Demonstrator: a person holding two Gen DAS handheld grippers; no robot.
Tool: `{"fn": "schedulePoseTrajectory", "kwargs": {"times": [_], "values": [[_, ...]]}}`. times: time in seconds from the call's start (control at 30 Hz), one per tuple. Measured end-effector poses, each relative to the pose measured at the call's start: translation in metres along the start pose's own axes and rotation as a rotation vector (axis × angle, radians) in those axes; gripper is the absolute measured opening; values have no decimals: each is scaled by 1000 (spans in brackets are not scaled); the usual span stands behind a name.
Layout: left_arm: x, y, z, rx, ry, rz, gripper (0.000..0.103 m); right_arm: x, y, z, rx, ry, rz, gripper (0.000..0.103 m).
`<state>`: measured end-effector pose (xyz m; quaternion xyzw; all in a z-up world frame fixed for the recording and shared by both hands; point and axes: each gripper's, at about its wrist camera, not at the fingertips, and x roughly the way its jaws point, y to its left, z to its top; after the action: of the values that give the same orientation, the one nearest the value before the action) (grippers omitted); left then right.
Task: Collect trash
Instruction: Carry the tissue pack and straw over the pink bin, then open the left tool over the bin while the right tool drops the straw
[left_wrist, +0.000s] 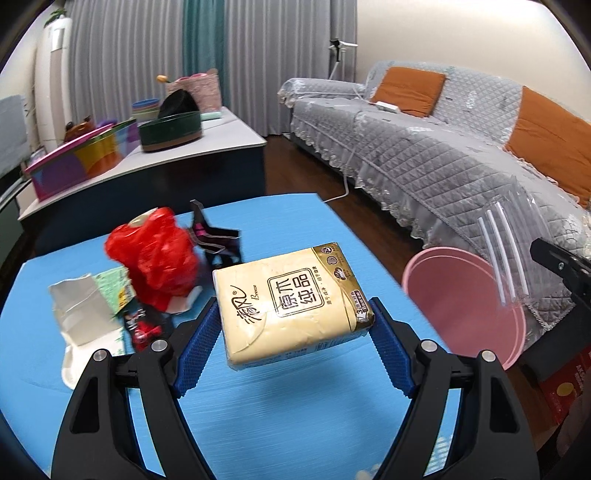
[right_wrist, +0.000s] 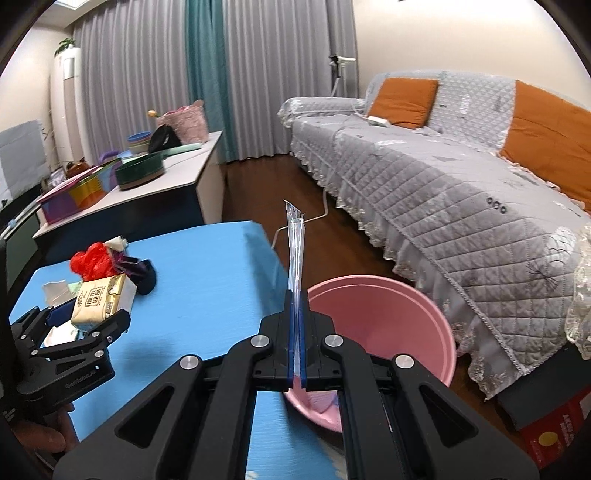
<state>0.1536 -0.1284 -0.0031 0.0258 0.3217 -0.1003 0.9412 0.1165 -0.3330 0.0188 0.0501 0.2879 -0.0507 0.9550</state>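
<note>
Blue ribbed pads of the left gripper (left_wrist: 293, 332) press on both sides of a tissue pack (left_wrist: 291, 299), a soft cream-yellow plastic brick with printed characters and a gold band; it hangs clear above the blue table (left_wrist: 280, 417), and I judge it to be lifted rather than resting. Over at the right gripper (right_wrist: 295, 328), the jaws are pressed flat together on a clear plastic wrapper (right_wrist: 295, 243), a thin, stiff, see-through sleeve that stands upright from the pads and looks to hold pale straws in the left view.

Just beside the table's right edge, down on the dark wooden floor, sits the pink bin (right_wrist: 436, 332), smooth round plastic. The wrapper hangs about over its near rim. Something pale lies at the bin's bottom, too hidden to name.

Judging by this, the job is partly done at best: two items are in hand and not yet dropped.

Beyond the pack, on the far left of the table, the remaining litter lies bunched: a crumpled red plastic bag (left_wrist: 155, 258), glossy and puffed, touching a dark foil wrapper (left_wrist: 214, 240); a torn white carton (left_wrist: 77, 306), a green printed paper (left_wrist: 114, 284) and a small red-and-black packet (left_wrist: 142, 326) nearer the pack. Those are still to collect.
</note>
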Motion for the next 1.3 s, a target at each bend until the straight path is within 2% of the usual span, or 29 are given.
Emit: {"fn": "schedulePoseTrajectory", "kwargs": {"times": [0.23, 0.63, 1.07, 1.3], "values": [[3, -24, 9, 28, -22, -56, 76, 3, -33, 0, 43, 7, -53, 2], [22, -61, 17, 64, -9, -140, 76, 8, -60, -1, 60, 13, -110, 2], [46, -105, 23, 133, 27, -248, 76, 14, -82, 1, 96, 24, -138, 2], [56, -117, 24, 155, 48, -274, 76, 19, -90, 1, 101, 37, -144, 2]]}}
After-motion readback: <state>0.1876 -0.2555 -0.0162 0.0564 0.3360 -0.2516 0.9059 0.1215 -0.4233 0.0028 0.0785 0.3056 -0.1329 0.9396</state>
